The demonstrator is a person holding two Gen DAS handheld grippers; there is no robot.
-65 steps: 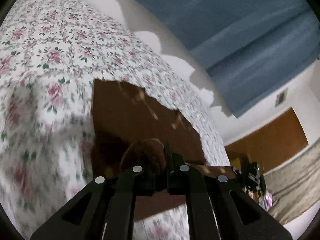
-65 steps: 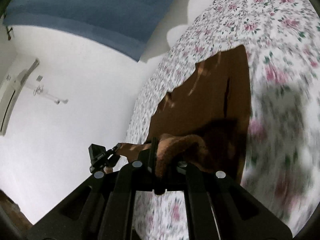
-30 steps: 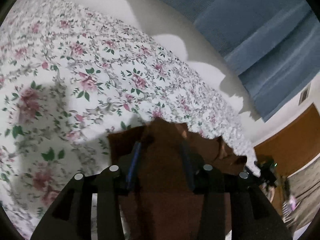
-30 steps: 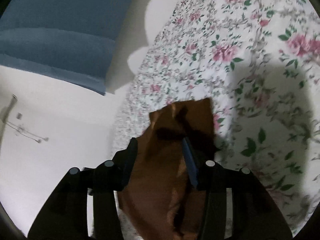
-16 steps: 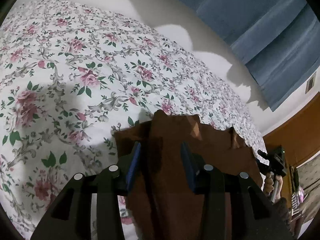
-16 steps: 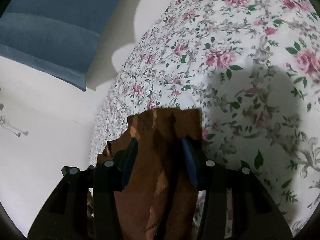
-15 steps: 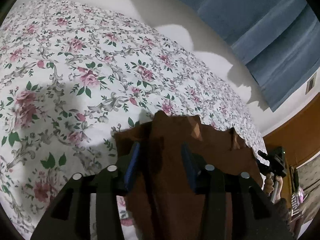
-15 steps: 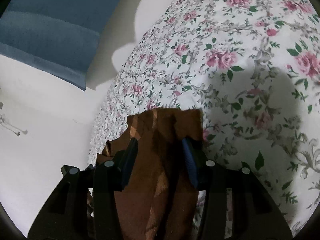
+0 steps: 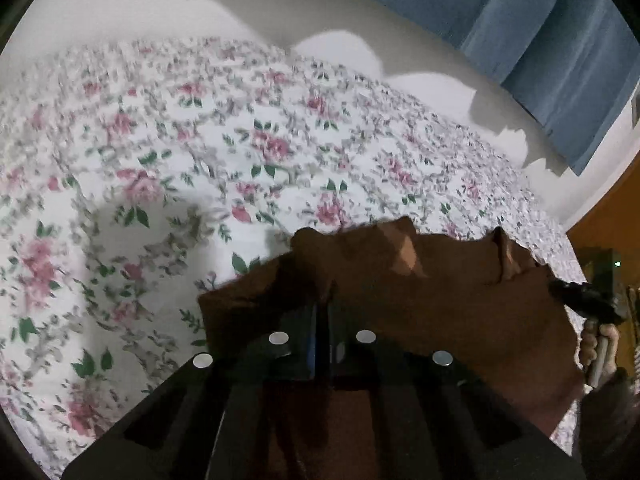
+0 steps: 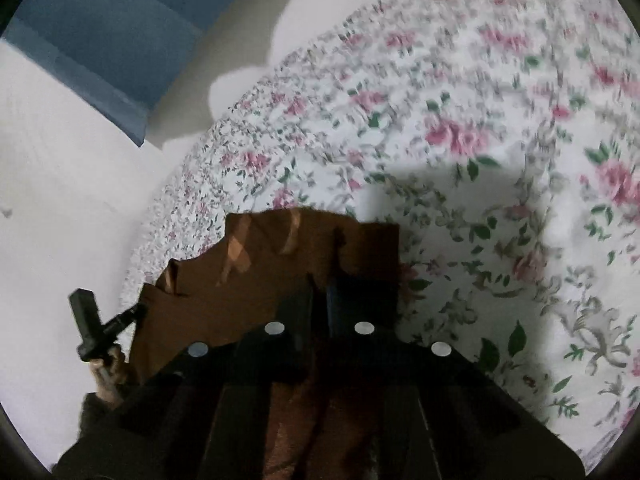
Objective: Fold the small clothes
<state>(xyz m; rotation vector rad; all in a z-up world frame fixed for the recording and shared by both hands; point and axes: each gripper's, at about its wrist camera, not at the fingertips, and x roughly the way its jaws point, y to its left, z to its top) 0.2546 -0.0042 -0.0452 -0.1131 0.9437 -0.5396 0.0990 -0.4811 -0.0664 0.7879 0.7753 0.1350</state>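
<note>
— Since both claws grip the near hem, which way does the brown garment (image 9: 420,300) lie?

— Straight ahead of them, spread on the floral bedsheet (image 9: 240,152), its long axis running crosswise from the left gripper (image 9: 322,320) to the right gripper (image 10: 320,300).

— And the jaws?

— Just closed, each clenched on cloth at its own end, so neither is nearer; I'd judge the next fold carries that hem forward.

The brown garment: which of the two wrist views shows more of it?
The left wrist view: the brown garment spreads wide there, its far edge and right side visible on the floral sheet. The right wrist view shows a narrower part, partly behind the gripper.
</note>
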